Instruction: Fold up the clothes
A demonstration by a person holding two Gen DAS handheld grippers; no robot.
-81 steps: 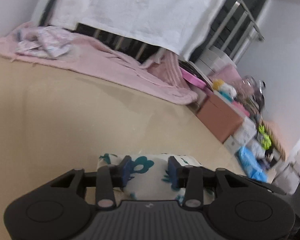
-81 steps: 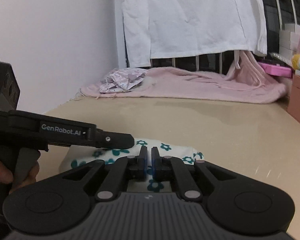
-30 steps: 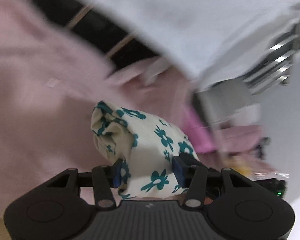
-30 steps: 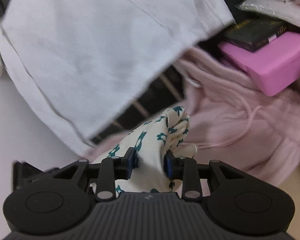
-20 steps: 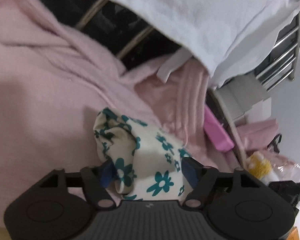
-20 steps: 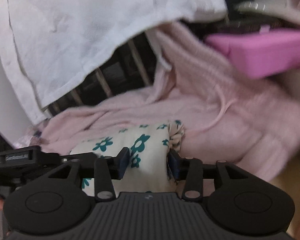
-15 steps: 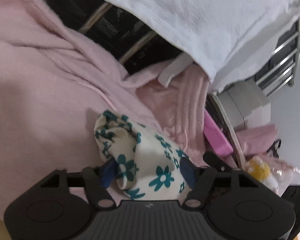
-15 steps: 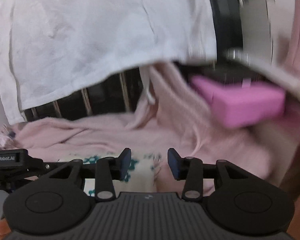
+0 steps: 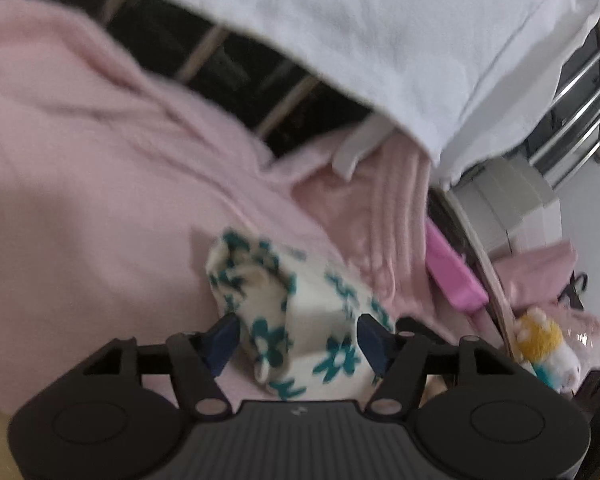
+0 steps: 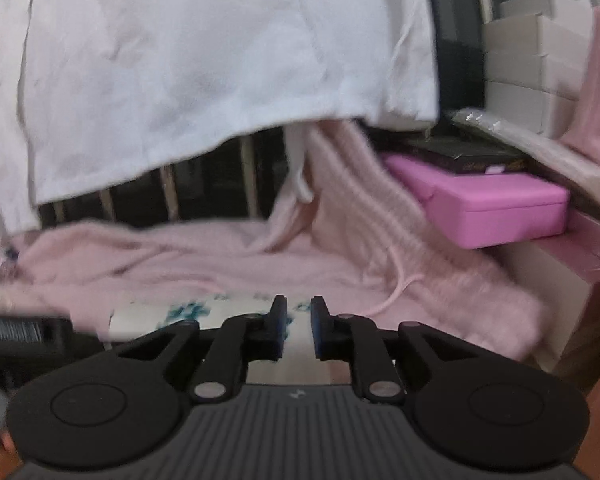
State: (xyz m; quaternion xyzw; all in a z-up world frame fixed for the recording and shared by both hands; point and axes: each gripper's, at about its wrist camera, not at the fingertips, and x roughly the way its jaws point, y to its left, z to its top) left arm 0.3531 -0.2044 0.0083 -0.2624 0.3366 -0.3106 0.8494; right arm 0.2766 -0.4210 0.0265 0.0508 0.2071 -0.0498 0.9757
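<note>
The folded cream cloth with teal flower print lies on the fluffy pink blanket, which serves as landmark. Half a second ago the left gripper already had its jaws spread wide either side of the cloth; they remain wide, touching nothing firmly. The right gripper, earlier spread, now has its jaws drawn near together with a narrow gap, holding nothing, and sits back from the cloth. Above the blanket hangs a white sheet; at the blanket's right edge rests a bright pink rectangular box. Motion blur smears the cloth's print, and its near end is hidden behind both grippers.
</note>
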